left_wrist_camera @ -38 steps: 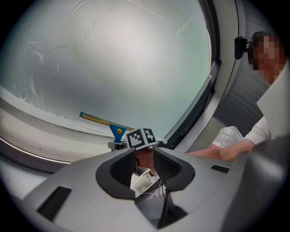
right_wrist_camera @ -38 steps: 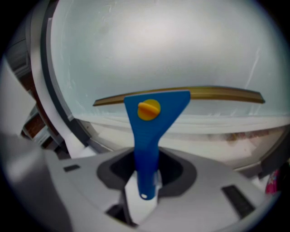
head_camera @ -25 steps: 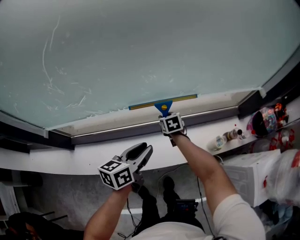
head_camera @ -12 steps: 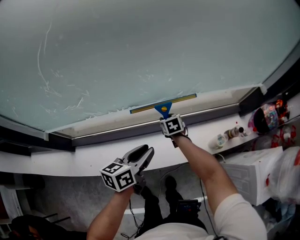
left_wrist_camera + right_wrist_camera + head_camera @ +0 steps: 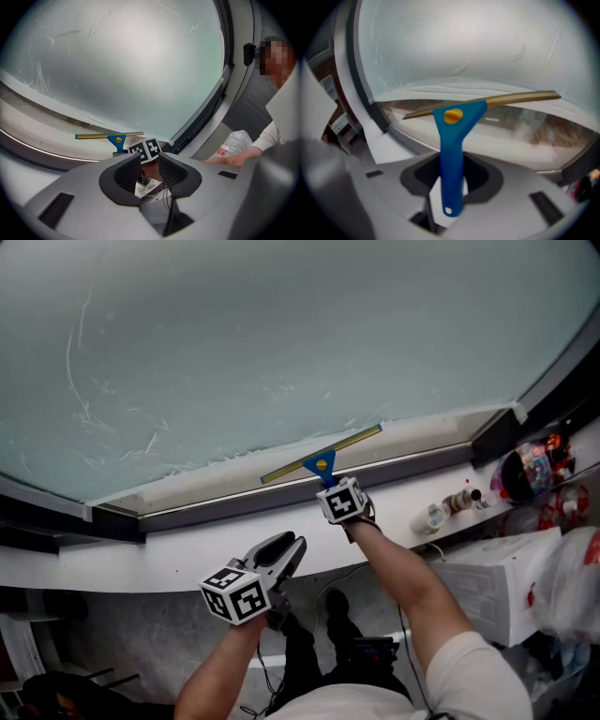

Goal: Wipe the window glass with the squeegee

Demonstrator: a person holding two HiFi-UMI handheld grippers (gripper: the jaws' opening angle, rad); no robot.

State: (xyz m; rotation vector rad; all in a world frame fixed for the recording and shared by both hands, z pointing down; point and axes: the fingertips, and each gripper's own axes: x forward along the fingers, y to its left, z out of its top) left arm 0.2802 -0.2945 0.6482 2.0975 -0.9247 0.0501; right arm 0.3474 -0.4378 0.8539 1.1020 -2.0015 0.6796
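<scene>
right tongs (image 5: 452,174): closed on the squeegee's handle, with a dark ribbed pad pressing on each flat side; the shell is smooth grey moulded plastic.
squeegee (image 5: 451,140): glossy blue plastic. Its flat, narrow handle has a small round hole at the near end and flares into a triangular head with a round yellow stud. It stands straight out ahead of the right tongs.
blade (image 5: 487,103): a long, thin, straight-edged strip of dull brass-olive colour. It lies crosswise beyond the right tongs' tips at the bottom edge of the pane, tilted so that its right end is higher.
window glass (image 5: 281,334): a broad, smooth, pale grey-green sheet with a frosted look, filling the view beyond both tongs.
streaks (image 5: 80,381): thin white curved scratchy lines on the glass, well up and to the left of the left tongs.
frame (image 5: 234,510): a dark band with a pale metal rail, running just under the blade.
sill (image 5: 141,563): a flat, matte white ledge beneath the frame, behind the left tongs' tips.
left tongs (image 5: 149,164): jaws apart, with nothing pressed between the ribbed dark pads (only the right tongs' marker cube shows through the gap). They are lower than and to the left of the right tongs, well apart from the glass.
marker cube (image 5: 342,502): white faces printed with black square patterns, sharp-cornered, seated behind the right tongs' tips.
</scene>
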